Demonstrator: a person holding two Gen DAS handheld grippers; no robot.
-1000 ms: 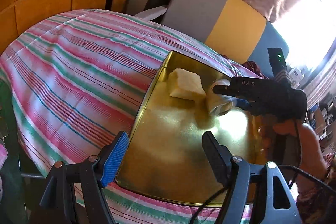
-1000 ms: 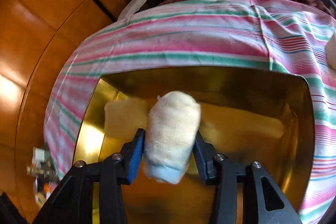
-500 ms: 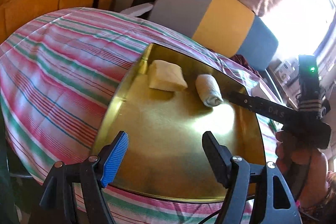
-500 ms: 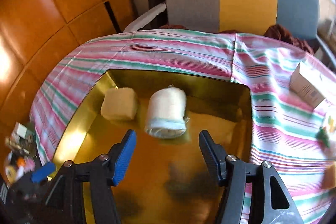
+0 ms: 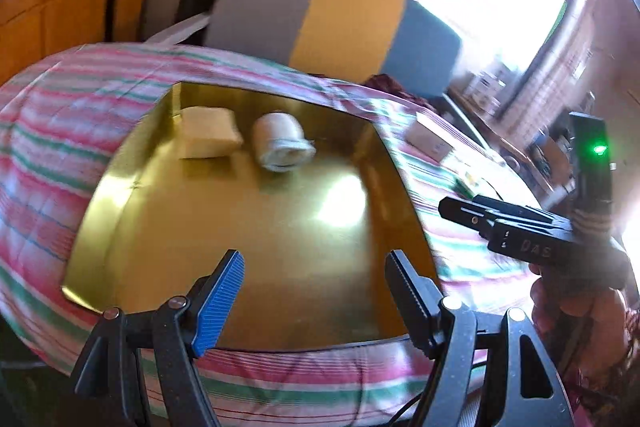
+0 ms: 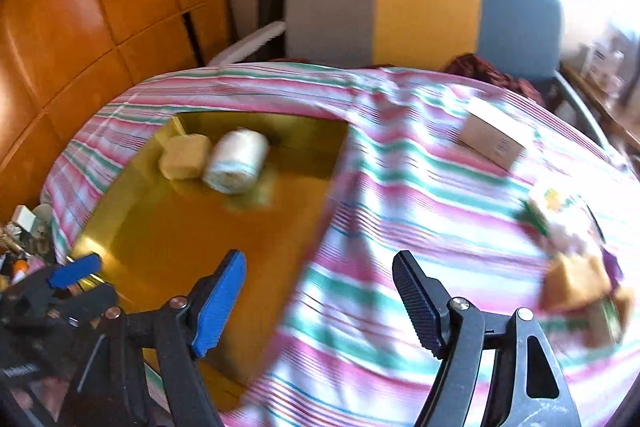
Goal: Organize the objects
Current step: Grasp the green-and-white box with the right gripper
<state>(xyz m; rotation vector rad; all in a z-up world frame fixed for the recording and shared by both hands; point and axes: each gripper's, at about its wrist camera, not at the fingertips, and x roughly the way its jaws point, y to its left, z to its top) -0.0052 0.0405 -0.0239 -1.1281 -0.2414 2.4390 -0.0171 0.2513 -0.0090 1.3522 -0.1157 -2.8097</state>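
A gold tray [image 5: 248, 251] [image 6: 168, 239] lies on the striped cloth. In its far left corner lie a pale yellow folded cloth [image 5: 208, 137] [image 6: 185, 157] and a white rolled cloth [image 5: 282, 143] [image 6: 236, 161], side by side. My left gripper [image 5: 316, 303] is open and empty over the tray's near edge. My right gripper [image 6: 320, 303] is open and empty over the striped cloth, right of the tray. It also shows at the right of the left wrist view [image 5: 520, 231].
A brown cardboard box [image 6: 492, 141] [image 5: 430, 141] lies on the striped cloth [image 6: 400, 195] at the far right. Several small blurred items [image 6: 576, 279] lie at the right edge. A grey, yellow and blue chair back [image 6: 420, 7] stands behind. Wooden panels [image 6: 80, 27] are at left.
My right gripper let go of the white rolled cloth in the tray, opened, and drew back to the right over the striped cloth. My left gripper stayed open.
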